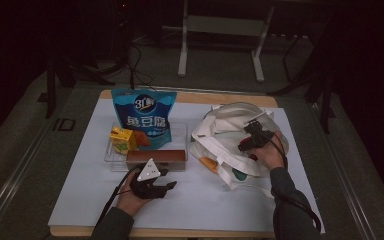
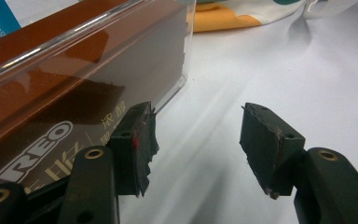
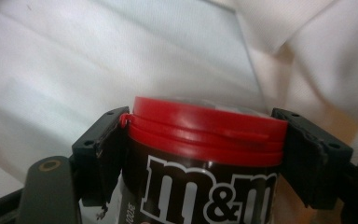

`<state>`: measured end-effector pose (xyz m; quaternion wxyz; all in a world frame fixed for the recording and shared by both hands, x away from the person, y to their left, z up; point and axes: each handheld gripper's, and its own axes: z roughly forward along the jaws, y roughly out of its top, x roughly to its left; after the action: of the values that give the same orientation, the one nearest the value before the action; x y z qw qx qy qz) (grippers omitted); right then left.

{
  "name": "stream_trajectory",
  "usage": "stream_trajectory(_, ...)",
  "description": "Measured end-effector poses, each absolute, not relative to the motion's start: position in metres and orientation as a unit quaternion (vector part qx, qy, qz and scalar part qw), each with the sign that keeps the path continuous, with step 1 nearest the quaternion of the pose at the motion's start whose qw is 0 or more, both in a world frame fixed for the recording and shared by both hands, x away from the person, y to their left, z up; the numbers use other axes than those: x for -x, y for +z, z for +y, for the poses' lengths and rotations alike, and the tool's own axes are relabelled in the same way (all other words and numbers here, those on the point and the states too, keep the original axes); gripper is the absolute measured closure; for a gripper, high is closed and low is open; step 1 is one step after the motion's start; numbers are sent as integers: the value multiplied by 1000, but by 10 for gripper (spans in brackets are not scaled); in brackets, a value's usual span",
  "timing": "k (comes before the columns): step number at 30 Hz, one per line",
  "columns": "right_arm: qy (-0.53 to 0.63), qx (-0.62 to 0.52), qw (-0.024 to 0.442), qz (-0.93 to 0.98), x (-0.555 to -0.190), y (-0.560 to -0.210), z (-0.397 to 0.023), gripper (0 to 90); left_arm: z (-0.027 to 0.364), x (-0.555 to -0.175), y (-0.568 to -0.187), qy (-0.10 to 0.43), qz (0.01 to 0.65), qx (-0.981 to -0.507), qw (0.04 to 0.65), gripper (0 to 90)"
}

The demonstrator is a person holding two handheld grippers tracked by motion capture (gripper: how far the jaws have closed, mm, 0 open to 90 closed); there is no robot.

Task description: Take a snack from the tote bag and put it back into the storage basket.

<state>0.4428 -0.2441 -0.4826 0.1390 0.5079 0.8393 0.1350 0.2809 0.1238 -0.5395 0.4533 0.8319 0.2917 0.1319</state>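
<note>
The right claw [image 3: 200,154] is holding the M&M's tub [image 3: 205,154] down inside the tote [image 1: 220,135] on the right. The left claw [image 2: 196,144] is waiting released beside the Oreo box [image 2: 74,102] (snacks remaining in the tray [image 1: 180,131]), so packing is looking partly done

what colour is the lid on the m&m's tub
Red, on the brown round plastic m&m's tub; clearest in the right gripper view.
</note>
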Motion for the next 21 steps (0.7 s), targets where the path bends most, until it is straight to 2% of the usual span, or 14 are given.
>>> stream_trajectory(13, 192, -487, 174, 834, -432, -464, -247, 225, 124, -281, -540, 132, 292, -832, 453, 441)
stream_trajectory(21, 206, -487, 171, 831, -429, -462, -251, 223, 124, -281, -540, 132, 291, -832, 453, 440)
